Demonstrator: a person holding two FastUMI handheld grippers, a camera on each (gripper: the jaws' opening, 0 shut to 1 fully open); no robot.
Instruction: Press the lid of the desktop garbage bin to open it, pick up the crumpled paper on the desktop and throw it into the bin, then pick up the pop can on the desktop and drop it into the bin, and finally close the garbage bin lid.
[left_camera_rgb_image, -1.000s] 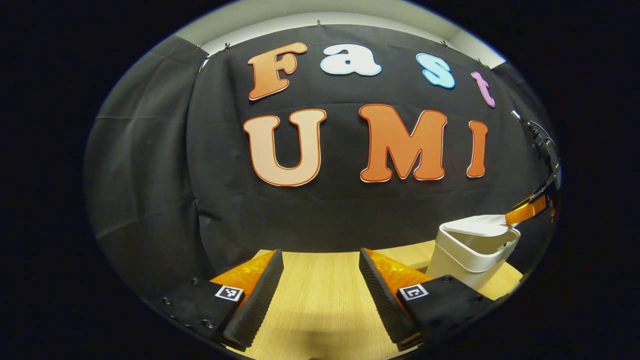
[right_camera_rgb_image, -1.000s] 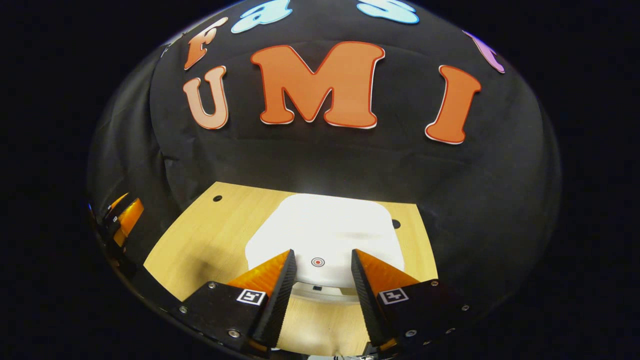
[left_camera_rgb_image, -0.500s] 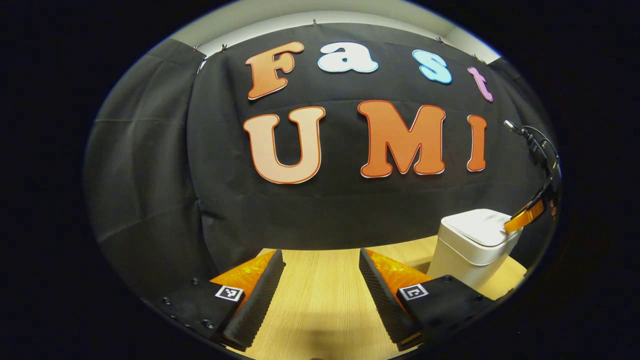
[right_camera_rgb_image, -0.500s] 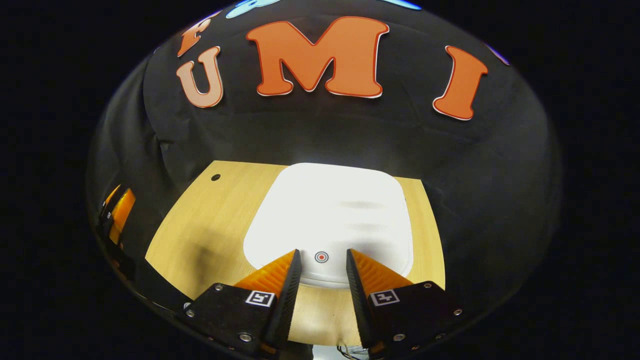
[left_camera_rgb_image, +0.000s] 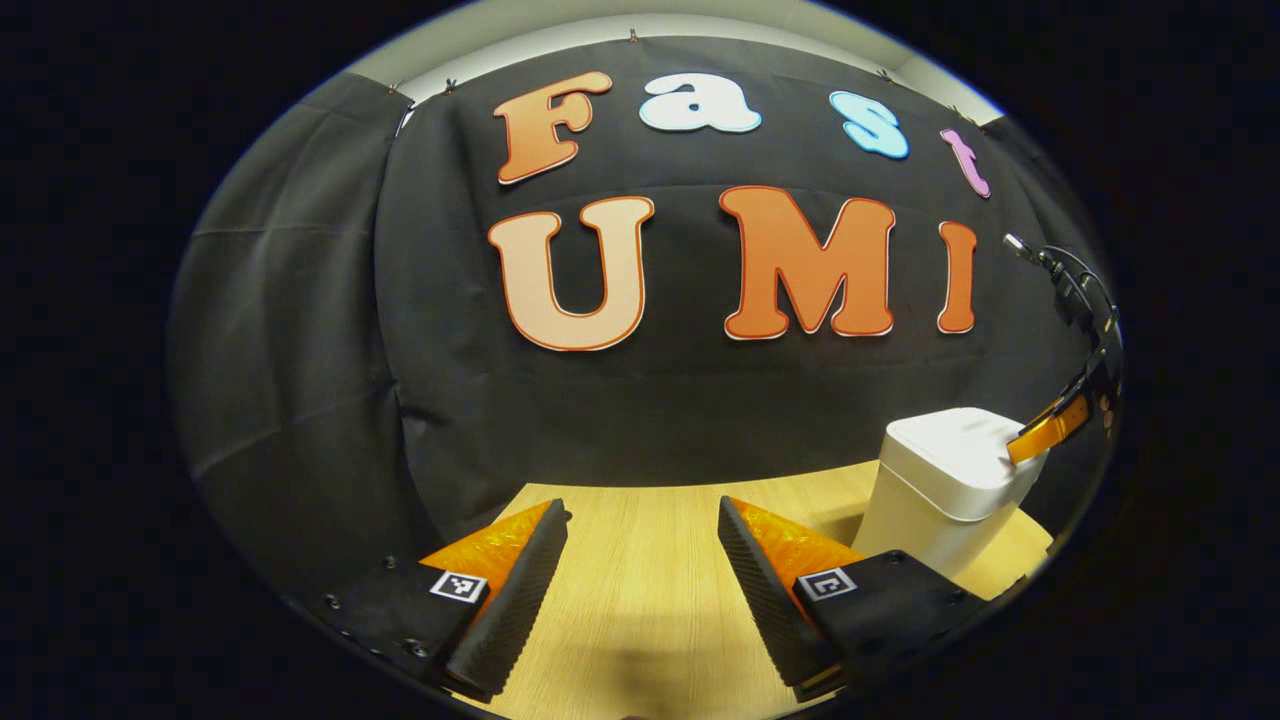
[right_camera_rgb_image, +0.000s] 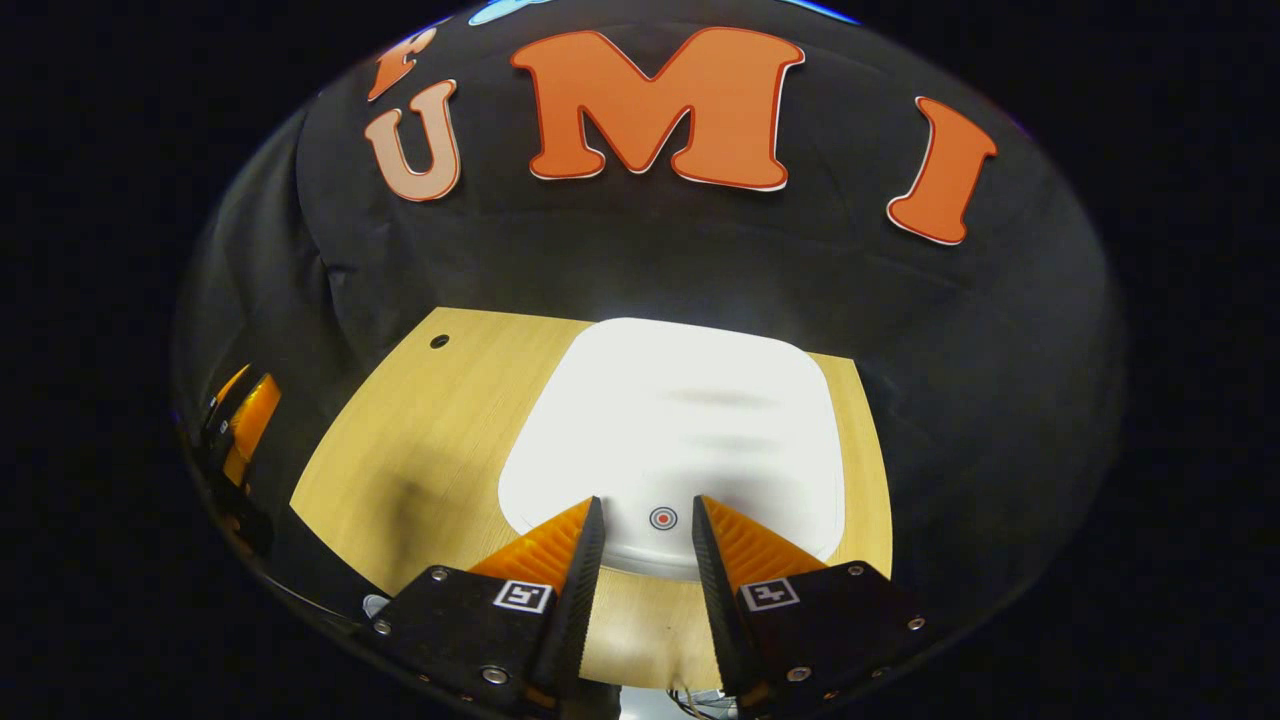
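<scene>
Right hand-held gripper over bin lid

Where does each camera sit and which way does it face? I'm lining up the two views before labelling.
Left gripper view: rides the left gripper, low over the wooden table, facing the booth wall; its own fingers show apart.
Right gripper view: rides the right gripper, looking down on the bin lid; its own fingers flank the lid's target mark.
Shared: the white bin, the table, and each other's gripper.

bin lid glare-blurred, right gripper edge-cropped
</scene>
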